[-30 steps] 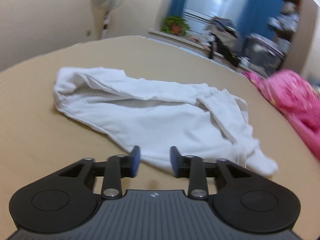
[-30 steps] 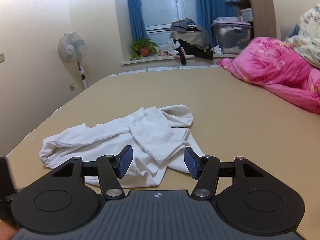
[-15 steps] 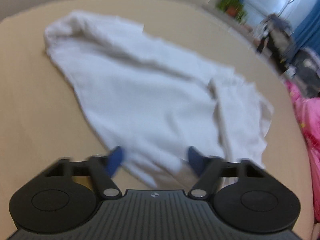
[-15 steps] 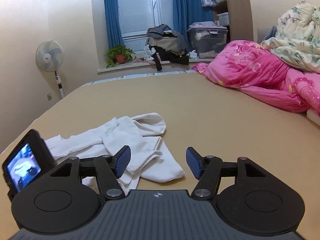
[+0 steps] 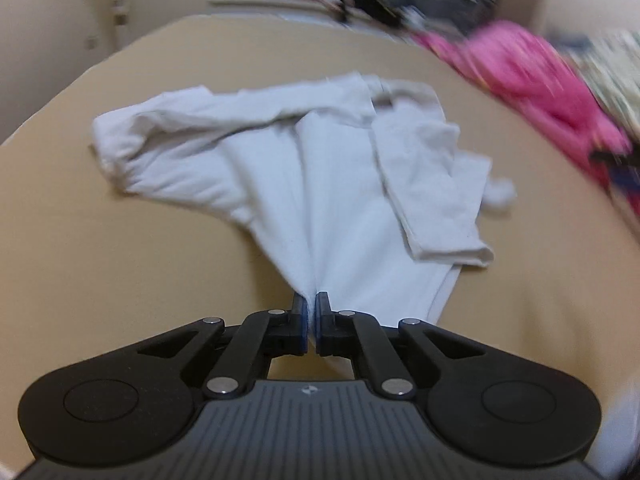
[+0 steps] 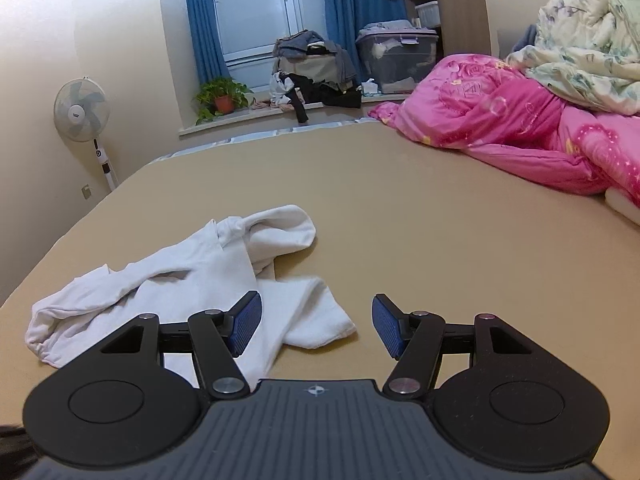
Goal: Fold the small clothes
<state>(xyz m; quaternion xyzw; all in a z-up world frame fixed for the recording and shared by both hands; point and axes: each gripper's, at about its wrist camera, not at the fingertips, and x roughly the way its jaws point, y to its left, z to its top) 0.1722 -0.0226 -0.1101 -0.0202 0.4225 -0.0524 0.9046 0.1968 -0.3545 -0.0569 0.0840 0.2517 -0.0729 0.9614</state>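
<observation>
Plain white cotton garment [image 6: 192, 280] on a tan bed sheet [image 6: 440, 240]; a bright pink floral-print quilt [image 6: 500, 120] upper right; deep blue curtains [image 6: 200, 20] upper centre.

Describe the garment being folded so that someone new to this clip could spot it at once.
Start from the wide tan bed surface that fills the room. Near its front left lies the white garment, crumpled, its near edge pinched in the left claw. It is the only white piece lying alone; the pink quilt is heaped at the far right.

Tan bed [image 6: 400, 208] — white garment [image 6: 192, 280], pink quilt [image 6: 500, 120] on top.
</observation>
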